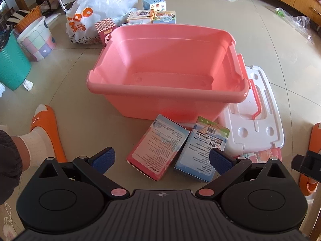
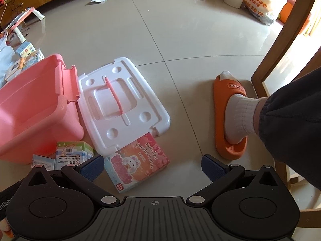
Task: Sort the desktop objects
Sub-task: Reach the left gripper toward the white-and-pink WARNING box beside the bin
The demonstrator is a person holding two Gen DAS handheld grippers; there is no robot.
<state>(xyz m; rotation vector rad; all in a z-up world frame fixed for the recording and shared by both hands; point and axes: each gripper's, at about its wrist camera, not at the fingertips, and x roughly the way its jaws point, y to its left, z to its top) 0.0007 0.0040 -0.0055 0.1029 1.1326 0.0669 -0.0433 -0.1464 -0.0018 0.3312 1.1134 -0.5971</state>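
Left hand-held gripper is hovering wide open over two boxes lying beside the pink bin on the floor; right hand-held gripper is gaping, holding nothing, above the pink box.

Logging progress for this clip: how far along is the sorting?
Barely started. Done: white lid is off, and the pink plastic bin holds nothing. In hand: nothing; left gripper and right gripper are open. Left: all the small cardboard boxes on the floor.

Bright daylight, glare on glossy floor, soft shadows, sharp focus, strong fisheye bending at edges.
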